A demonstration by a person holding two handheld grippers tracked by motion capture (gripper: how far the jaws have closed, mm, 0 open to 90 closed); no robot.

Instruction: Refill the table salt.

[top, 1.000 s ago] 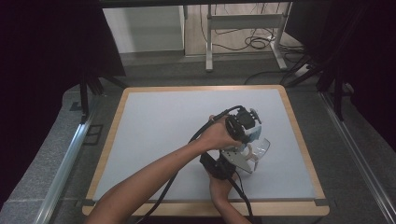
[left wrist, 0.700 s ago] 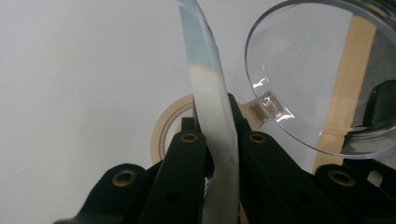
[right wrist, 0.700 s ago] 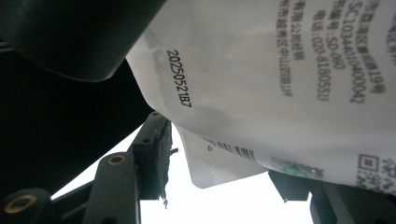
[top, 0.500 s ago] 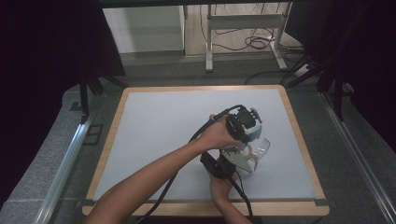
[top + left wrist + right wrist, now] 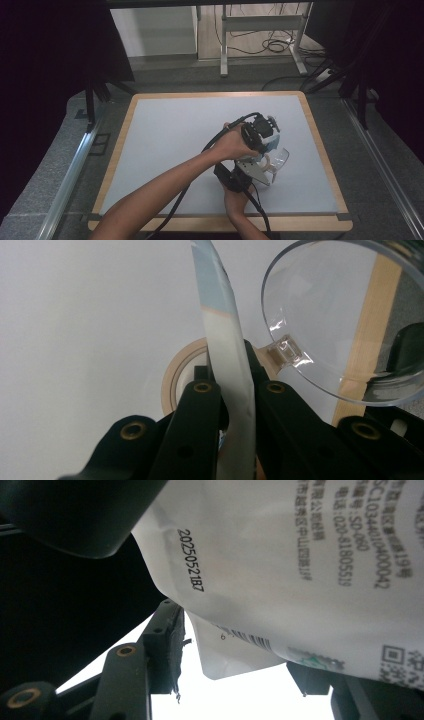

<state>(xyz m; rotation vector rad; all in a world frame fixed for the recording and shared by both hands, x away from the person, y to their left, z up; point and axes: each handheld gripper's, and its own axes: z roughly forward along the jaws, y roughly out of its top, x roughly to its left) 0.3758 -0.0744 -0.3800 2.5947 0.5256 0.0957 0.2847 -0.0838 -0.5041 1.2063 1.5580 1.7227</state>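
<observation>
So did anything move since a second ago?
No, nothing moved. The left gripper stays shut on the white packet, the right gripper keeps the packet's lower corner between its jaws, and the clear cup and the tape roll stay put on the table.

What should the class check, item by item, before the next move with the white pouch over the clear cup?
1. Left tool gripping the pouch: ok, its jaws are clamped on the thin edge of the pouch.
2. Right tool gripping the pouch: cannot tell, the printed pouch hangs between its jaws but pad contact is not clear.
3. Clear cup within reach: ok, its rim lies just beside the pouch.
4. Cup upright and steady: cannot tell from these angles.
5. Pouch opened: cannot tell.
6. Tape roll clear of the cup: ok, it lies on the white mat beside it.
</observation>
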